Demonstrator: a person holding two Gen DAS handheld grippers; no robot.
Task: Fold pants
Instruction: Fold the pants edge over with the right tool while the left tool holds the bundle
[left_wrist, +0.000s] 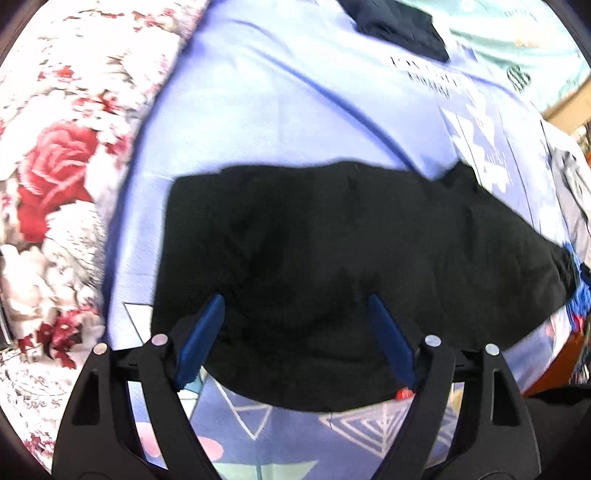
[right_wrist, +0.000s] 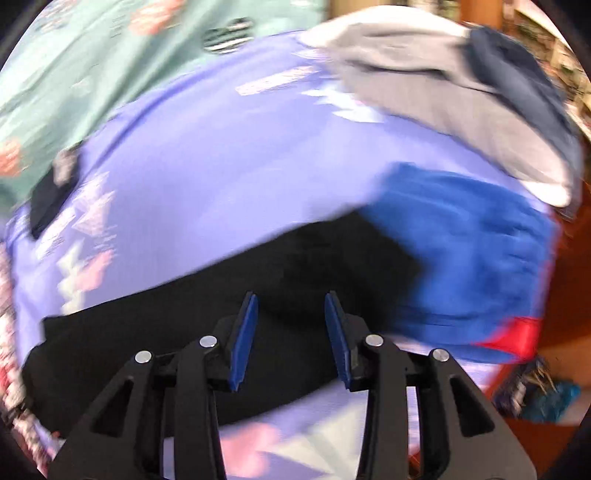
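While the black pants (left_wrist: 332, 266) lie folded on the lilac bedsheet (left_wrist: 258, 110), nothing is held: left gripper (left_wrist: 295, 306) fingers are spread wide, right gripper (right_wrist: 290, 306) fingers parted. Edges should be squared before any further fold.

A lilac patterned bedsheet (left_wrist: 280, 122) covers the bed, with a rose-printed quilt (left_wrist: 55, 177) along its left edge. A folded navy garment (left_wrist: 399, 26) lies near the far edge; grey clothing (right_wrist: 443, 96) and a blue garment (right_wrist: 472, 251) sit at the right edge.

black pants (left_wrist: 332, 258): 1 | tools: 2 | blue garment (right_wrist: 472, 251): 1
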